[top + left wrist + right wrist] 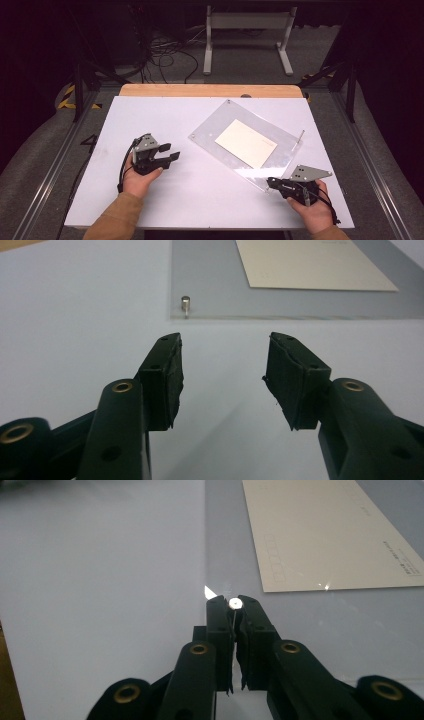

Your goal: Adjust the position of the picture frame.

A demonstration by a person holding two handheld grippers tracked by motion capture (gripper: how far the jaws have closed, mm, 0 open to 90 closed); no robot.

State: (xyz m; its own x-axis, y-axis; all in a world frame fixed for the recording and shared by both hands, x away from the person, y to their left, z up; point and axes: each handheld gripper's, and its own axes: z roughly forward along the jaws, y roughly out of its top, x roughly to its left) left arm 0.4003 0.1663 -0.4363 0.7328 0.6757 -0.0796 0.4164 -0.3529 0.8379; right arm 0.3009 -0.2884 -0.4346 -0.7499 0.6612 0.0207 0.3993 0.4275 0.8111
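White table top (200,200) is carrying the work: a clear acrylic panel (220,125) is lying flat on it, turned at an angle, right of centre, w/ a cream card (246,143) showing under or inside it.

Status (judged):
- R side: right gripper (234,605) is sitting at the panel's near corner, jaws together and clamping on the near-corner stud (234,602), a small bright metal cap showing at the tips. Removal or fitting of this fastener is apparently in hand; which of the two cannot be told.
- L side: left gripper (225,370) is hovering over bare table w/ jaws apart and nothing between them, pointing at the left-corner stud (185,302), which is standing upright in the panel, near but not touching.
- Far-corner stud (228,101) and right-corner stud (301,134) are standing in place, untouched.
- Est. progress: early; one fastener of four is being worked, three are waiting, card is lying undisturbed.

Surroundings: a wooden strip (210,90) is showing along the table's far edge. Metal rails (50,165) are running down both sides. Beyond, grey floor (250,70) is holding loose black cables (165,55) and a white stand (245,30); the rest of the room is lying in dark.
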